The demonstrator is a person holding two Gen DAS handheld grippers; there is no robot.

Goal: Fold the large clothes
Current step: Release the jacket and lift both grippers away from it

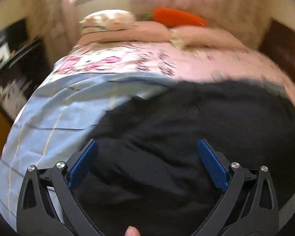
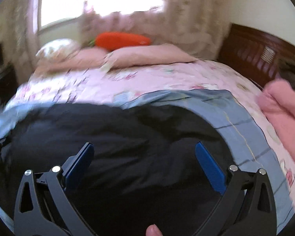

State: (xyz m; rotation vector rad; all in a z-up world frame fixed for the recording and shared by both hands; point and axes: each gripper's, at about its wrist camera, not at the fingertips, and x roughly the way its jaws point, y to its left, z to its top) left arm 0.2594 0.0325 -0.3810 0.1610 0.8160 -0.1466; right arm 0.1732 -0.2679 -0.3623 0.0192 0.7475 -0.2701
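2 hand-held grippers: the left hand-held gripper (image 1: pixel 147 147) and the right hand-held gripper (image 2: pixel 144 150) both hover over the garment, each with its jaws spread wide and nothing between them.
Garment: a large black garment (image 1: pixel 196 122) lies on the bed (image 2: pixel 167 74), on top of a light blue sheet (image 1: pixel 55 118). It looks rumpled, and its outline is hard to read because both views are blurred.
Position: in the left view the blue sheet shows to the left of the black cloth; in the right view it shows to the right (image 2: pixel 243 122). So each gripper seems near its own side of the garment.
Step in hand: I judge it is the reach for 2 edges or corners, before a fold.
How to do it well: lower each gripper to the garment's own edge, not the middle, and close on the black cloth only. The blue sheet below is thin and could be pinched together with it.
Care: take both holds at matching points, so the fold comes straight.
Nearby: a pink folded cloth (image 2: pixel 285 106) lies at the right, and a carrot cushion (image 2: pixel 122 40) on the pillows, both well apart from the garment.
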